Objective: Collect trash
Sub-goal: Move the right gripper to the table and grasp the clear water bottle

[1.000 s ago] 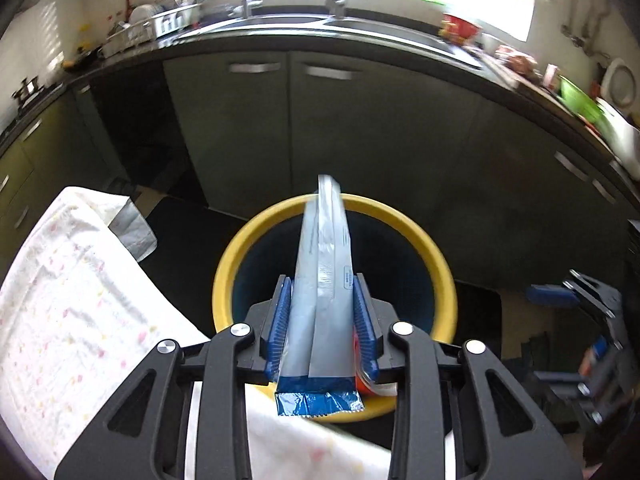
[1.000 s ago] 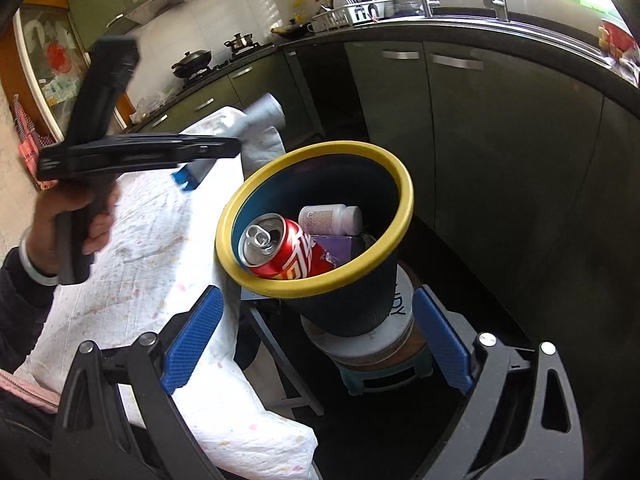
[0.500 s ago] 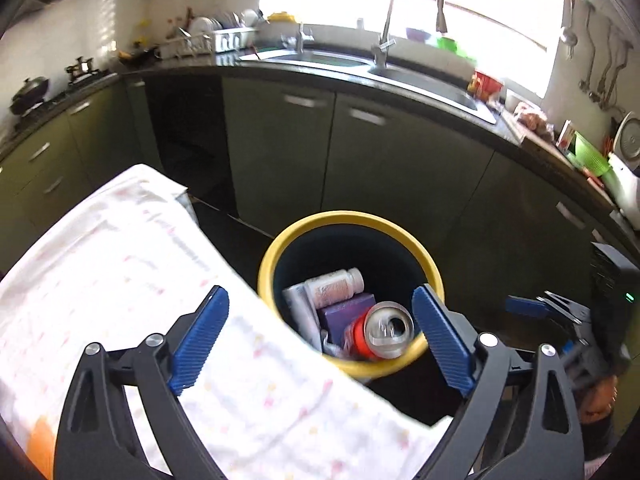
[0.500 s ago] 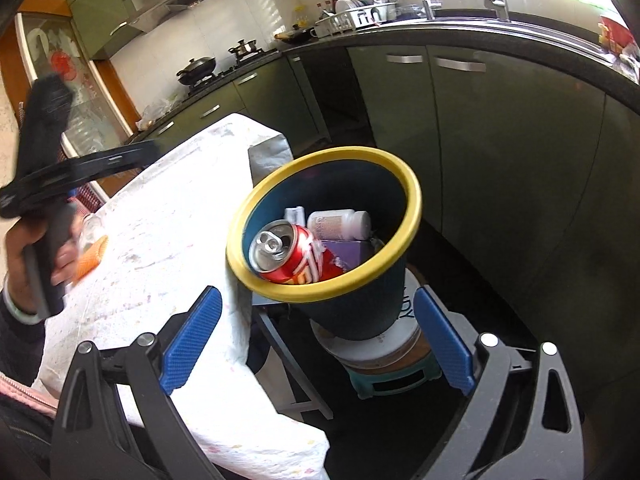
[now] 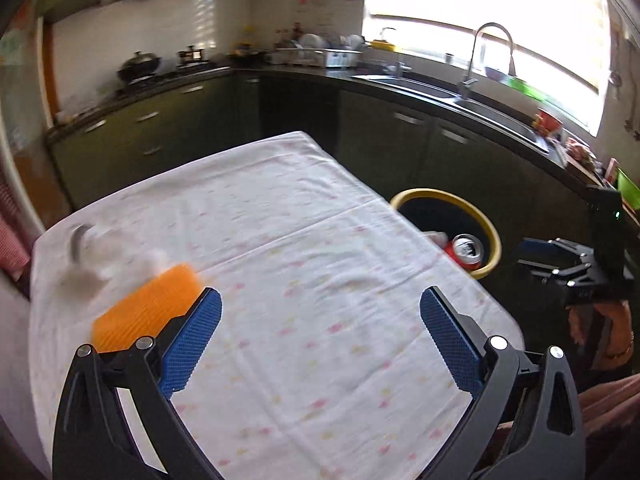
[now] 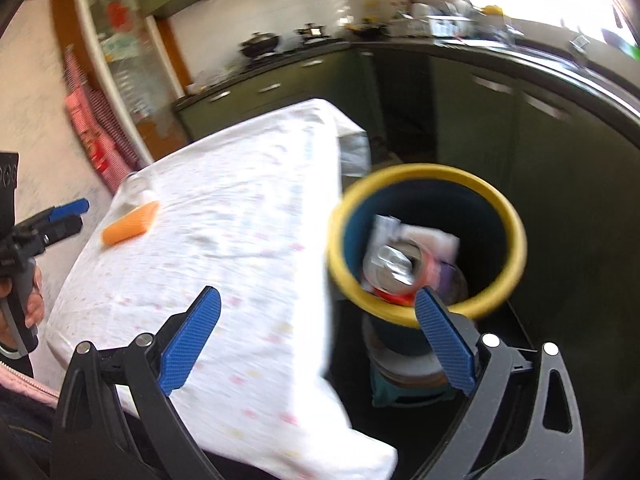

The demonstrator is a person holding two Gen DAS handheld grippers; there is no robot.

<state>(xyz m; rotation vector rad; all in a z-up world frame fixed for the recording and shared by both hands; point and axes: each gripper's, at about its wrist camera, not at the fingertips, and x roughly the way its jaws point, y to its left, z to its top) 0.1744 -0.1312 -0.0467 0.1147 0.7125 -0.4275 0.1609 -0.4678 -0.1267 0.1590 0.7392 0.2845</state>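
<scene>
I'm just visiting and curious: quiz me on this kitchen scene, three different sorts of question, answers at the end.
1. True or false: the left gripper is holding something.
2. Which lies in the yellow-rimmed bin: A) a red can, B) a banana, C) a shoe?
3. Fill in: the orange sponge lies on the white ____.

Key:
1. False; its fingers are spread wide with nothing between them.
2. A.
3. Tablecloth.

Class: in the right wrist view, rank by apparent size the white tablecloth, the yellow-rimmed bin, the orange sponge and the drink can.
1. White tablecloth
2. Yellow-rimmed bin
3. and 4. Orange sponge and drink can: alike, and blurred, so unranked.
</scene>
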